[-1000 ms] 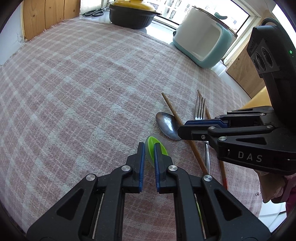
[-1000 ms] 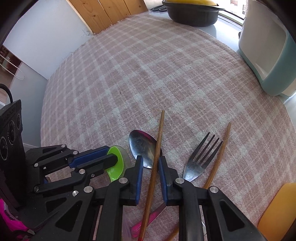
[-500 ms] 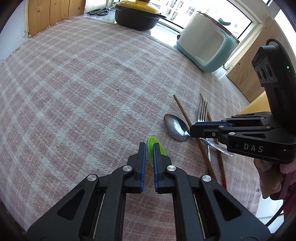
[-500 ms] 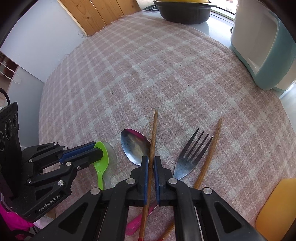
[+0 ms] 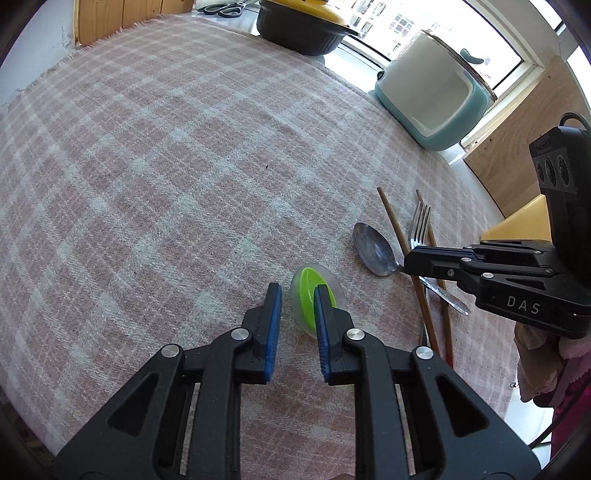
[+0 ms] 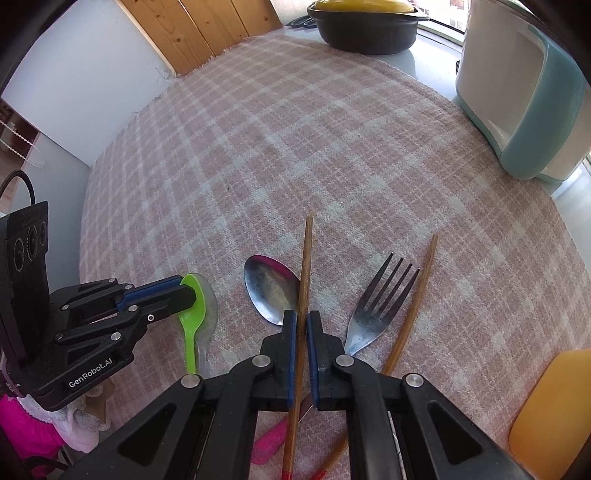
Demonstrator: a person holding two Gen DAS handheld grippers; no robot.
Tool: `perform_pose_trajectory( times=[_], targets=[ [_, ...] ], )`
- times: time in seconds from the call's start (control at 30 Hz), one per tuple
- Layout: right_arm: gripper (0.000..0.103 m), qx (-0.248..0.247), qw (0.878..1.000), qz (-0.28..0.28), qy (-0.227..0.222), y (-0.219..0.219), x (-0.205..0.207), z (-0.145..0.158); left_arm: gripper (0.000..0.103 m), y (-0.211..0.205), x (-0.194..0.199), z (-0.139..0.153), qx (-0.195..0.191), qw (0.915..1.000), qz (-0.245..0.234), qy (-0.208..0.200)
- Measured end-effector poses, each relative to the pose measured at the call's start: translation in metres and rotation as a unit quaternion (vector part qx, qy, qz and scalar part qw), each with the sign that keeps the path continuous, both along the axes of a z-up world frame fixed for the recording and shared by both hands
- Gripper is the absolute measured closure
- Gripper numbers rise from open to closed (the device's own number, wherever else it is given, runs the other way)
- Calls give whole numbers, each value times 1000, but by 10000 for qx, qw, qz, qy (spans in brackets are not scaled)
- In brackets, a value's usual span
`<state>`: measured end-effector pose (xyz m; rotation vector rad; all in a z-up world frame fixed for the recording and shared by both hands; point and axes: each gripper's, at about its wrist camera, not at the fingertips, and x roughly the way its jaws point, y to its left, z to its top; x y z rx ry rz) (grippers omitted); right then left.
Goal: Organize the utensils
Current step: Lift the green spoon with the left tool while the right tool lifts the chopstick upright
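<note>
A green plastic spoon [image 5: 308, 291] [image 6: 194, 306] lies on a clear plastic spoon [image 5: 338, 293] [image 6: 211, 299] on the pink checked cloth. My left gripper [image 5: 297, 291] [image 6: 184, 291] stands over the green bowl, jaws opening, pads off it. My right gripper [image 6: 301, 317] [image 5: 408, 260] is shut on a wooden chopstick [image 6: 306, 258] [image 5: 393, 221]. A metal spoon [image 6: 269, 288] [image 5: 371, 251] lies just left of that chopstick. To its right are a metal fork [image 6: 380, 299] [image 5: 419, 225] and a second chopstick [image 6: 417, 295].
A teal and white appliance [image 5: 432, 96] [image 6: 524, 92] stands at the far right. A black pot with a yellow lid [image 5: 303, 22] [image 6: 365, 26] and scissors [image 5: 221, 9] sit at the back. A yellow object [image 6: 554, 406] lies at the near right.
My left jaws, shut on the green spoon before, have parted and let it go. My right jaws closed on the chopstick and have stayed shut on it.
</note>
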<state>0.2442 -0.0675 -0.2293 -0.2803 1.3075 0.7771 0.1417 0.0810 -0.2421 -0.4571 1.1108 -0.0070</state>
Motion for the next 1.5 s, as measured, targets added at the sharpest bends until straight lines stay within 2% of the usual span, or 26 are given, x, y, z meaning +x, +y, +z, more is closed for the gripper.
perform_pose_trajectory(
  times=[0.17,0.33,0.4,0.43,0.47,0.5,0.6,0.73,0.97,1.1,1.5],
  targets=[
    [100,19,10000,-10,-8,-1,0,1,74,-8,-18,3,30,10000,22,10],
    [100,15,10000,-18,-17,-2,0,1,74,-32,-24,-1,129,9993,-333,111],
    [100,9,10000,-20,-30,-4,1,2,75,-39,-23,-2,282,9988,-402,73],
    [100,9,10000,-20,-33,-4,1,3,77,-41,-22,-2,297,9986,-438,56],
    [100,13,10000,-12,-27,-4,1,2,87,-42,-21,-2,221,9987,-468,38],
    [100,10,10000,-6,-31,-4,1,3,91,-43,-19,-2,163,9986,-504,24],
    [100,13,10000,-16,-38,-5,1,3,94,-48,-17,-1,279,9976,-627,-46],
    [100,42,10000,-35,-39,-7,2,5,100,-41,-16,-3,131,9984,-541,-36],
    [100,174,9998,-75,-68,-12,-1,12,101,-27,-18,4,6,9993,-359,-94],
    [100,312,9993,-119,-144,-17,-6,23,101,-22,-19,18,-64,9993,-278,-256],
    [100,706,9943,-328,-728,-44,-27,73,101,-38,-11,71,-30,9951,-491,-861]
  ],
)
